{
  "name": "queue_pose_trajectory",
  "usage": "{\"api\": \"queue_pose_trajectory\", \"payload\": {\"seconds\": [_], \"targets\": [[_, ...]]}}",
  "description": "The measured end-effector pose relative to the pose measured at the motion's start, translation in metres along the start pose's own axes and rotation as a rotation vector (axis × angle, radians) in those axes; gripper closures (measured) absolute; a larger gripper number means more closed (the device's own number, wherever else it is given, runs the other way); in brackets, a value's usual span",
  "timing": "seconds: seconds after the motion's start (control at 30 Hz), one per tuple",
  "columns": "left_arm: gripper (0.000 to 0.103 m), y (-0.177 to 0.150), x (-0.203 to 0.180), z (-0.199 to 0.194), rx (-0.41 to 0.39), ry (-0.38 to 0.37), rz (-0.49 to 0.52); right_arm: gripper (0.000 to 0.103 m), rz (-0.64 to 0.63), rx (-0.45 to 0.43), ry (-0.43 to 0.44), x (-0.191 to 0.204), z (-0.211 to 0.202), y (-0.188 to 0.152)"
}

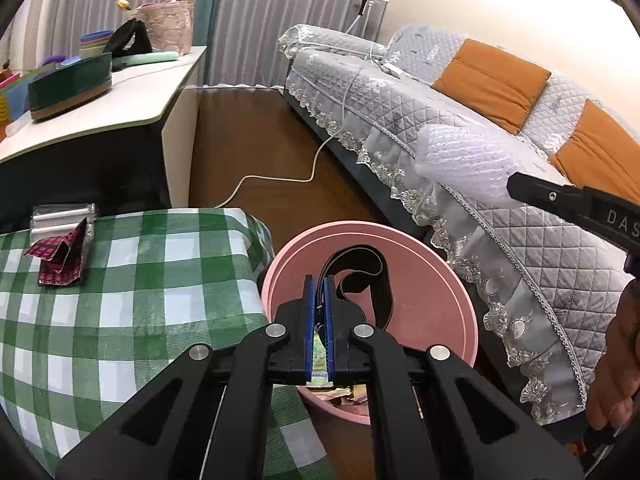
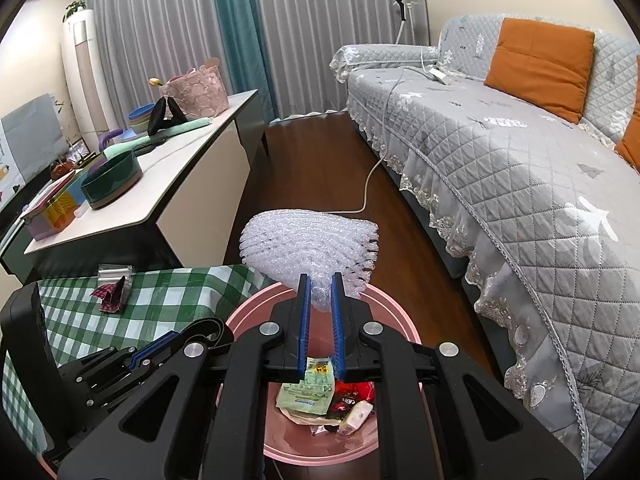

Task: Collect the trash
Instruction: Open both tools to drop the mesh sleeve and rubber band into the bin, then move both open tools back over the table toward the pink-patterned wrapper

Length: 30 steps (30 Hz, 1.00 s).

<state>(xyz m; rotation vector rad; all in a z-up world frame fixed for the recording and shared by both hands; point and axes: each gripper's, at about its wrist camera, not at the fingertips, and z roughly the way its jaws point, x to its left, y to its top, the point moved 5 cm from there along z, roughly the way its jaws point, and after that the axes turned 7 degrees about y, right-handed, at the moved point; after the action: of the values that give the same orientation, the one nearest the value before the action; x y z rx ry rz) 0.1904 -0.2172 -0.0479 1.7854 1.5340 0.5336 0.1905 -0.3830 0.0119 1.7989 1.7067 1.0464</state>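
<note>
A pink bin point(image 2: 396, 322) stands on the floor between the checked table and the sofa, with several wrappers point(image 2: 316, 396) at its bottom. My right gripper point(image 2: 320, 280) is shut on a crumpled sheet of bubble wrap point(image 2: 308, 240), held over the bin's far rim. My left gripper point(image 1: 319, 280) is shut on a looped black strap point(image 1: 362, 270) that hangs above the bin's point(image 1: 440, 268) mouth. The bubble wrap point(image 1: 460, 160) shows at the right of the left wrist view. On the green checked table point(image 1: 140, 280) lie a red patterned wrapper point(image 1: 60, 260) and a clear plastic packet point(image 1: 60, 216).
A grey quilted sofa point(image 2: 520, 160) with orange cushions runs along the right. A white sideboard point(image 2: 180, 168) with bowls and a basket stands at the left. A white cable point(image 2: 368, 184) trails across the wooden floor beyond the bin.
</note>
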Motion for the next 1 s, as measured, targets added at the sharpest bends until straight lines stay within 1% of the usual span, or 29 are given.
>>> {"api": "queue_pose_trajectory", "payload": {"seconds": [0.03,0.07,0.1,0.13,0.17,0.2,0.23,0.43,0.6,0.83,0.9,0.97,1.0], "targets": [[0.099,0.0,-0.002,0.0,0.0,-0.003,0.005,0.087,0.001,0.008,-0.001,0.0,0.001,-0.001],[0.098,0.001,-0.003,0.001,0.003,-0.005,0.01,0.086,0.003,0.015,-0.004,-0.001,0.002,-0.001],[0.096,0.0,-0.004,0.001,0.008,-0.001,0.015,0.082,0.005,0.024,-0.007,-0.002,0.003,-0.002],[0.086,0.0,-0.003,0.002,0.017,0.002,0.014,0.067,0.006,0.028,-0.014,-0.003,0.004,-0.003],[0.071,0.0,-0.002,0.003,0.021,0.001,0.007,0.053,0.008,0.023,-0.029,-0.005,0.003,-0.003],[0.066,0.0,-0.001,0.001,0.018,-0.001,-0.002,0.049,0.01,0.019,-0.037,-0.006,0.002,-0.003],[0.064,0.0,0.001,-0.001,0.006,0.005,-0.008,0.048,0.015,0.015,-0.044,-0.007,0.002,-0.003],[0.064,0.005,0.013,-0.014,-0.013,0.025,-0.023,0.048,0.046,0.013,-0.042,-0.007,0.0,-0.001],[0.064,0.01,0.03,-0.029,-0.035,0.049,-0.04,0.048,0.047,0.011,-0.017,0.008,0.0,0.002],[0.064,0.017,0.073,-0.052,-0.063,0.115,-0.096,0.048,0.02,0.002,0.038,0.05,0.005,0.009],[0.062,0.018,0.091,-0.059,-0.072,0.14,-0.119,0.048,0.012,-0.002,0.06,0.064,0.007,0.011],[0.055,0.018,0.107,-0.065,-0.082,0.164,-0.14,0.048,0.012,-0.003,0.092,0.081,0.012,0.012],[0.054,0.018,0.115,-0.068,-0.088,0.176,-0.151,0.048,0.012,-0.003,0.103,0.087,0.013,0.012]]}}
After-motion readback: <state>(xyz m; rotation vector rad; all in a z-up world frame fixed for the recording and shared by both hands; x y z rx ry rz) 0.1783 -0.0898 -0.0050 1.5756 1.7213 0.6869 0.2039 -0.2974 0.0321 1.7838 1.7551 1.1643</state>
